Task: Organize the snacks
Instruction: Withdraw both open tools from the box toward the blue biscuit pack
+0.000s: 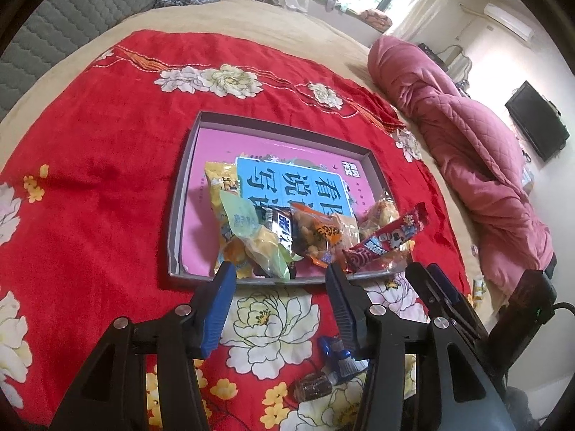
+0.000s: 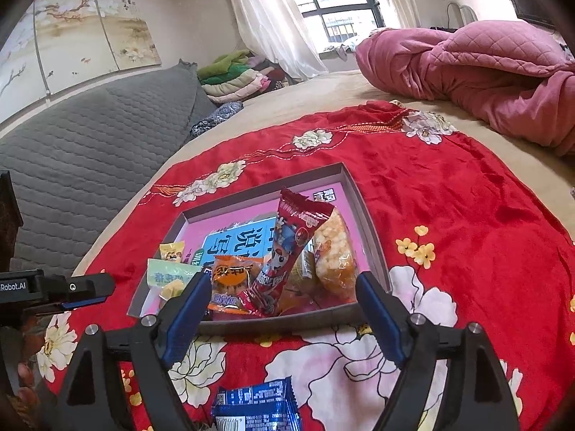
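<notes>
Left wrist view: the left gripper stands open with nothing between its blue pads, poised above the near wall of the box. The box is a shallow grey tray with a pink floor, lying on a red floral cloth spread over the bed. Just ahead of the fingertips the snacks sit piled in the near end of the box: a green pack and a yellow pack ahead-left, a dark bar straight ahead, an orange pack ahead-right. A red pack lies further right, its far end tilted up. Below and behind the right finger, on the cloth outside the box, lie a blue wrapper and a small brown piece. The right gripper shows just right of the left one; its state cannot be read from this view. A pink quilt lies well off to the right.

Right wrist view: the right gripper is wide open and holds nothing. Between and just beyond its fingertips, the red pack stands tilted in the box, leaning among the others. The orange pack is ahead-left, a pale puffed pack ahead-right, the green pack further left. A blue pack lies on the cloth below the gripper, outside the box. The left gripper enters from the left edge.
</notes>
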A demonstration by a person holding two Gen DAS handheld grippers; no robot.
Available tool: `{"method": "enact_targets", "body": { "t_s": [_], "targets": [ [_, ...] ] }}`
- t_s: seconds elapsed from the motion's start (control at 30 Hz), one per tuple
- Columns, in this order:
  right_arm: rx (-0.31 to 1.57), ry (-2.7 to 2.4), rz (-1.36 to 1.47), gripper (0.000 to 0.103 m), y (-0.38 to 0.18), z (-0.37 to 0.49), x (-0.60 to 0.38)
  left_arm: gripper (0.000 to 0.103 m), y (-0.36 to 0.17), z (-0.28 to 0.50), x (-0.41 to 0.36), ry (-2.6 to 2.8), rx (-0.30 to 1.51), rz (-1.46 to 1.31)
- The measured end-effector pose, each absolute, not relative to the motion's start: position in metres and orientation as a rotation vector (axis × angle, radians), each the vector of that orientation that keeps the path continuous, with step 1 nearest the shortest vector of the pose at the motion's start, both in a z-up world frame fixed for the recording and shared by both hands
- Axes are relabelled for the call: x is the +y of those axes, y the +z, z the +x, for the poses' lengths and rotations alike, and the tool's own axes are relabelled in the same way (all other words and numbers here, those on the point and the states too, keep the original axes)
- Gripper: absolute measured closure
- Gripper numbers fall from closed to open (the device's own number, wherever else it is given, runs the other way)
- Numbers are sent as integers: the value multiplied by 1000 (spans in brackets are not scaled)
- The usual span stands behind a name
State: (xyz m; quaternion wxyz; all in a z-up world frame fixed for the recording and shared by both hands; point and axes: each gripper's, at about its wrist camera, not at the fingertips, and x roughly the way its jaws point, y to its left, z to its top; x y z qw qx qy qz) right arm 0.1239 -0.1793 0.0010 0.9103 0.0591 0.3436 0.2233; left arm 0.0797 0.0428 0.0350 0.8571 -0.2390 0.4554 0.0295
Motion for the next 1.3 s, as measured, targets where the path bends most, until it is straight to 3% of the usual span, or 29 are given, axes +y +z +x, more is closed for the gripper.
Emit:
{"method": "enact_targets", "body": {
  "t_s": [0.17,1.3],
  "targets": [
    [718,469,123,15,2,118,-182,49,35,76,39,46,962,-493],
    [826,431,31,14,7,84,-187,48,21,50,13,-31,1072,-456]
  ]
}}
